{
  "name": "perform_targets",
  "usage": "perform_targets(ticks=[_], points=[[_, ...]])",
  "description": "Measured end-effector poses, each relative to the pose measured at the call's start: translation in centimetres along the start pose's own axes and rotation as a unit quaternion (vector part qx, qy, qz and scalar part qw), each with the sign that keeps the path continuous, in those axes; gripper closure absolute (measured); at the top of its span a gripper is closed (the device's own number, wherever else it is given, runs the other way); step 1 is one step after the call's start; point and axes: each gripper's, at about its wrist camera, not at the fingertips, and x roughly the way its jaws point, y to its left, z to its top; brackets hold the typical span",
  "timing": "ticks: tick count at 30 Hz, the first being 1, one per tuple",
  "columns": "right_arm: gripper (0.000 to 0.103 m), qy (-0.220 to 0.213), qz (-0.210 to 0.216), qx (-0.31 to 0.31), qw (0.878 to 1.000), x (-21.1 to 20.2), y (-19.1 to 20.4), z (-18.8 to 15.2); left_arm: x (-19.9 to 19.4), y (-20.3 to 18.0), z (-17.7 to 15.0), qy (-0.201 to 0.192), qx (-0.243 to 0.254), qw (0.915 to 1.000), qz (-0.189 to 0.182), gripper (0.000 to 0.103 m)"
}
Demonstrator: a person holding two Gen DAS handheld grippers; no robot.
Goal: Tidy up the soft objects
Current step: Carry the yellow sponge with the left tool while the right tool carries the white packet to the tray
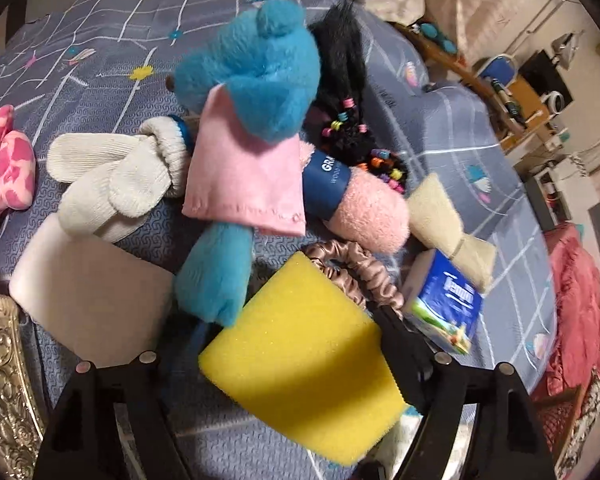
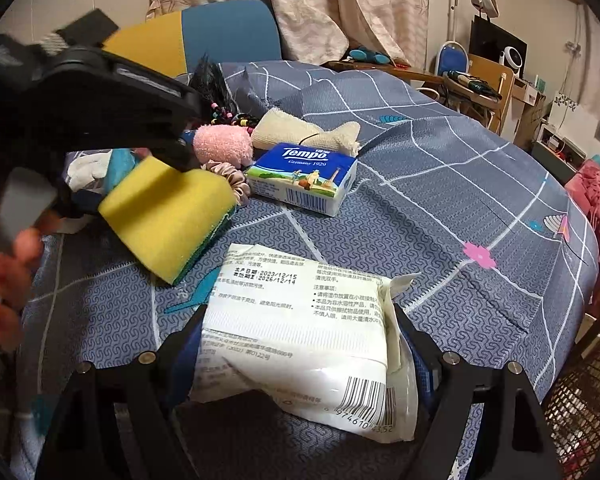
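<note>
In the left wrist view, the left gripper (image 1: 300,364) holds a yellow sponge (image 1: 300,364) between its two black fingers, and the sponge is lifted a little above the bedspread (image 1: 100,52). At 12 o'clock from the sponge lies a blue plush toy (image 1: 252,92) with a pink cloth (image 1: 244,172) over its body. At 10 o'clock there are white socks (image 1: 112,184), and a white foam block (image 1: 88,296) is at 9 o'clock, just beside the left finger. A satin scrunchie (image 1: 352,268) touches the sponge's far edge at 1 o'clock. A Tempo tissue pack (image 1: 444,308) is at 3 o'clock, a cream cloth (image 1: 444,216) lies beyond it, and a pink fluffy roll (image 1: 364,208) is at 1 o'clock. A pink spotted fabric (image 1: 4,168) lies at the far left edge.

In the right wrist view, the right gripper (image 2: 300,344) is closed on a white wet-wipes pack (image 2: 300,336), with one finger on each side of it. The pack is low over the bedspread (image 2: 440,200). At 10 o'clock the left gripper (image 2: 148,128) carries the sponge (image 2: 168,216). The tissue pack (image 2: 304,176) lies at 12 o'clock, well apart from the wipes.
</note>
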Motion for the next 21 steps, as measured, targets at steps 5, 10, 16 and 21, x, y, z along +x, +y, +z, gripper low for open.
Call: perform_targets(ticks=[5, 10, 16, 21], points=[[0.022, 0.009, -0.005, 0.004, 1.000, -0.2, 0.1, 0.4, -3.3, 0.4, -1.6, -0.029, 0.019, 0.9985, -0.043, 0.024], [0.025, 0.022, 0.005, 0.030, 0.999, -1.1, -0.3, 0.4, -7.3, 1.7, -3.6, -0.046, 0.027, 0.9951, -0.084, 0.025], [0.026, 0.017, 0.011, 0.059, 0.998, -3.2, -0.5, 0.0, -13.0, 2.2, -7.1, -0.073, 0.072, 0.9874, -0.121, 0.025], [0.026, -0.001, 0.010, 0.052, 0.999, -5.5, 0.6, 0.1, -18.3, 4.3, -10.0, -0.120, 0.109, 0.9777, -0.133, 0.025]])
